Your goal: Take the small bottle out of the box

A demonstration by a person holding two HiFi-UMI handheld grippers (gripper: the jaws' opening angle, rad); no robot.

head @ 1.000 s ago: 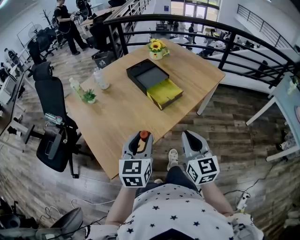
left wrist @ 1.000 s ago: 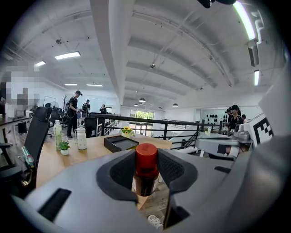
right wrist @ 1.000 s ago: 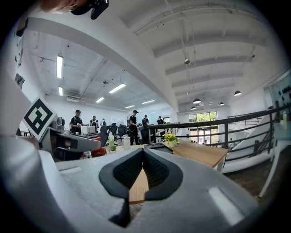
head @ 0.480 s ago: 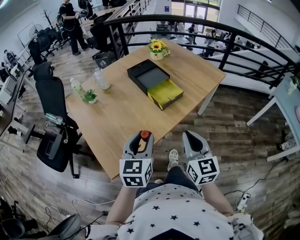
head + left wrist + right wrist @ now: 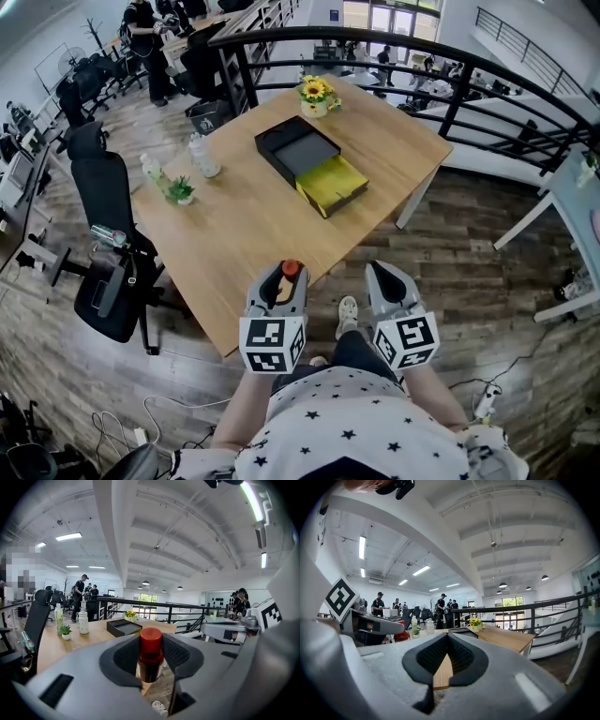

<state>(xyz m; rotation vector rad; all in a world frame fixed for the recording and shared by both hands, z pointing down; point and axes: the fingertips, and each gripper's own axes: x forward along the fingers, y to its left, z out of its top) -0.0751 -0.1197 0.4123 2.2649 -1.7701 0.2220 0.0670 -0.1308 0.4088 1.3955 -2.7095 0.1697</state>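
Note:
A small dark bottle with a red cap stands upright between the jaws of my left gripper, which is shut on it. The gripper holds it in the air just off the near corner of the wooden table. The black box lies open far across the table, with a yellow tray beside it. To the right of the left one, my right gripper is shut with nothing in it, its pads touching.
A pot of yellow flowers stands at the table's far corner. Two bottles and a small plant are at its left edge. A black office chair stands left of the table, and a black railing runs behind it.
Both grippers and the bottle stay where they were. Only a person at the far back left has shifted.

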